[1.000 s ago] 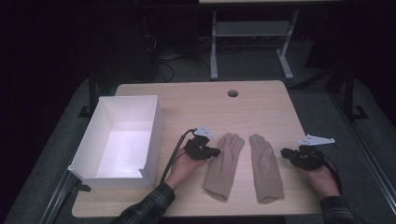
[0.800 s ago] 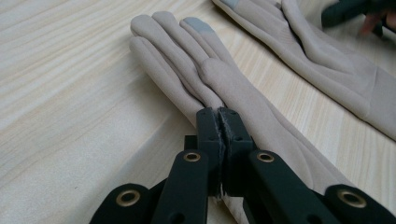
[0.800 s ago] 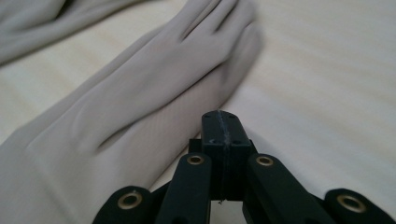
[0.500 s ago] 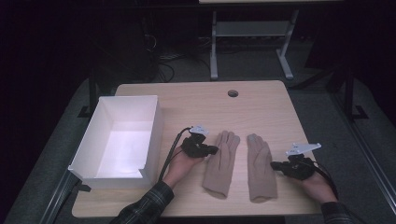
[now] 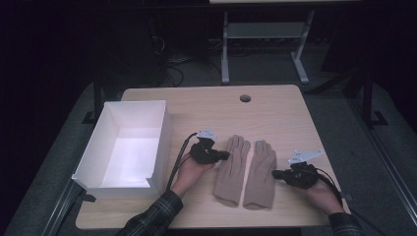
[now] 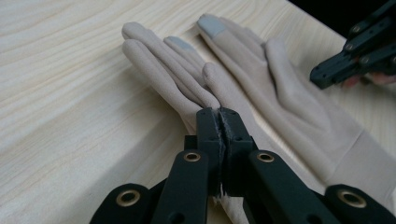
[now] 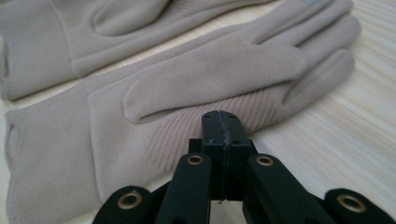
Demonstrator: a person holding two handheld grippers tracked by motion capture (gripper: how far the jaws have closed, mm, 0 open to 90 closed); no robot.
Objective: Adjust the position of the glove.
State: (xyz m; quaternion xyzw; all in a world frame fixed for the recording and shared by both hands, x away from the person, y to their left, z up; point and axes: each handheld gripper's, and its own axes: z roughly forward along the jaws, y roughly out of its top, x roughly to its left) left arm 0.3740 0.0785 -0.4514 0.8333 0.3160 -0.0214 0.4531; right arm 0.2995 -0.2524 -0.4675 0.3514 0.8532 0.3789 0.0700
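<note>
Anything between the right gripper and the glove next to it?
Nothing visible. The right gripper, jaws shut, sits at the outer edge of the right glove, with only bare table around. In the right gripper view its tips are right at the glove's edge.

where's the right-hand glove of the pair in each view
High view: the right glove lies near the table's front edge, just left of the right gripper.
Left gripper view: upper right, the farther glove.
Right gripper view: centre, right ahead of the shut jaws.
Shared landmark: the left glove beside it.
</note>
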